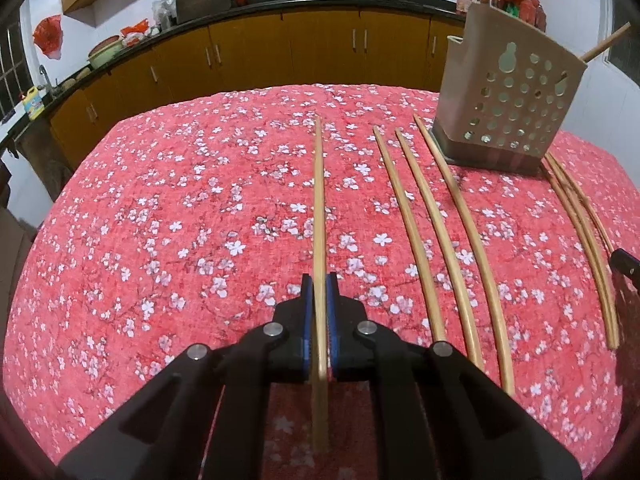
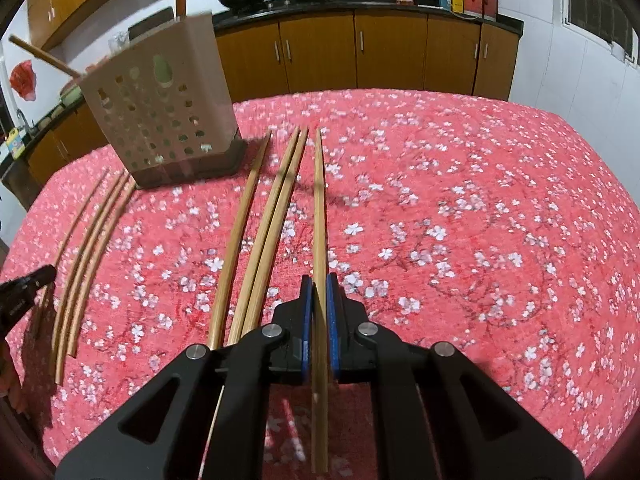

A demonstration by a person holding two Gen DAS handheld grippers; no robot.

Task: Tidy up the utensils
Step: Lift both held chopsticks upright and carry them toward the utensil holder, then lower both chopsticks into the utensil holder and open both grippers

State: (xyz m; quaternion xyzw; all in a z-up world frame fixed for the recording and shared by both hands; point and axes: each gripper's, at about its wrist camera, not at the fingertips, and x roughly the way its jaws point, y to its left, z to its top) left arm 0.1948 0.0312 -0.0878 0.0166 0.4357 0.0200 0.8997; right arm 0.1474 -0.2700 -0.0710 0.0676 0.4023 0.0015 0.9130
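Note:
My left gripper (image 1: 319, 280) is shut on a wooden chopstick (image 1: 318, 200) that points forward over the table. My right gripper (image 2: 319, 280) is shut on another wooden chopstick (image 2: 319, 208), also pointing forward. A beige perforated utensil holder (image 1: 508, 100) stands at the far right in the left wrist view and at the far left in the right wrist view (image 2: 160, 100); it holds a chopstick and an orange handle. Loose chopsticks (image 1: 440, 232) lie on the cloth in front of the holder, with more (image 2: 256, 232) just left of my right gripper.
The table has a red floral cloth (image 1: 180, 220). Beyond its far edge runs a kitchen counter with brown cabinets (image 1: 320, 48), woks and bags. The tip of the other gripper shows at the right edge (image 1: 624, 264) and at the left edge (image 2: 28, 284).

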